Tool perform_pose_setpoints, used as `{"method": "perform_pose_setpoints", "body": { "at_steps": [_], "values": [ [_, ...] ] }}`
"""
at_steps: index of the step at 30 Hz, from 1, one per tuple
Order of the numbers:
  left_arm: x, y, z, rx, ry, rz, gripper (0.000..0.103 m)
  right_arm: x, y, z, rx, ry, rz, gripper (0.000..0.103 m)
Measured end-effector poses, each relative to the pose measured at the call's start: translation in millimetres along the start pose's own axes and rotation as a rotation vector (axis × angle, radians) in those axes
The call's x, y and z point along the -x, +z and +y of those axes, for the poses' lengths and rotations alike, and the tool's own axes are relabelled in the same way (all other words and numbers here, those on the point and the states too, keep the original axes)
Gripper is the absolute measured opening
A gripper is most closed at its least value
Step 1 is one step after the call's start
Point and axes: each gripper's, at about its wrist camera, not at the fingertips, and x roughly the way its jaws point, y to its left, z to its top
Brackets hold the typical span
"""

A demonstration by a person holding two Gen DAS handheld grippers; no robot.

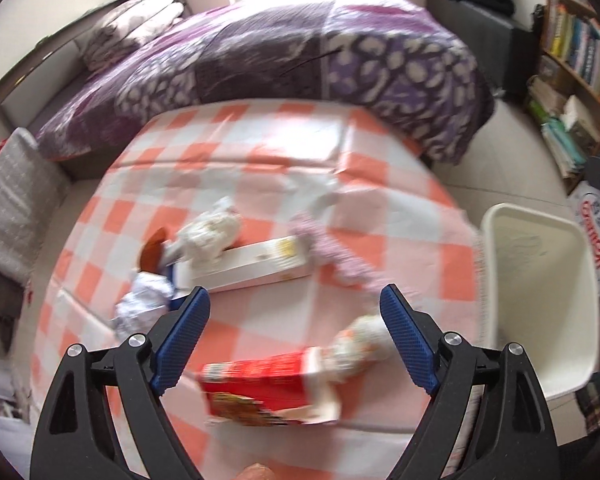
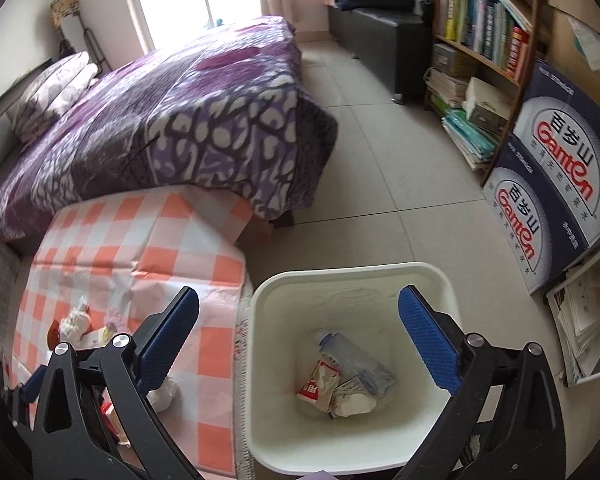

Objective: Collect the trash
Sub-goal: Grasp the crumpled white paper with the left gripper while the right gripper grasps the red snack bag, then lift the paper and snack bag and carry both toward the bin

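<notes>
Red carton (image 1: 260, 384) between spread left tongs (image 1: 294, 336); right tongs (image 2: 298, 334) spread above bin (image 2: 260, 360).

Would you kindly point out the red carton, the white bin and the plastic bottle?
red carton (image 1: 256, 380), left wrist view, red side face.
white bin (image 2: 432, 270), right wrist view, far rim.
plastic bottle (image 2: 356, 356), right wrist view, clear body.

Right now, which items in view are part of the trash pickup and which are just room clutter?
Job:
- red carton
- white box
- crumpled wrappers
- crumpled paper ball
- white bin, with a plastic bottle already inside
- left gripper and right gripper, both open

Lying about:
- purple bedspread
- bookshelf
- Ganten cartons
</notes>
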Motion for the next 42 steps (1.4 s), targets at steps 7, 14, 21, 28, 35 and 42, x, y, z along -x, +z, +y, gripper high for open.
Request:
{"method": "perform_pose_setpoints", "body": {
  "at_steps": [7,14,21,28,35,42],
  "values": [
    [-40,-7,74,0.112,0.054,0.143,0.084,-11,-13,51,0.142,0.029,0.033,0.096],
    [-63,-15,127,0.182,0.075,0.224,0.084,-15,-38,109,0.366,0.137,0.073,0.096],
    [-89,-23,151,0.181,-0.003,0.317,0.084,-9,-75,166,0.668,0.274,0.092,0.096],
    [-105,-26,157,0.121,-0.095,0.375,0.084,-23,-114,212,0.908,0.432,0.227,0.096],
    [-114,-34,170,0.114,-0.130,0.384,0.073,-34,-147,239,1.048,0.468,0.293,0.070],
    [-112,-39,194,0.167,-0.148,0.353,0.053,-31,-147,252,1.007,0.509,0.307,0.035]
  ]
}}
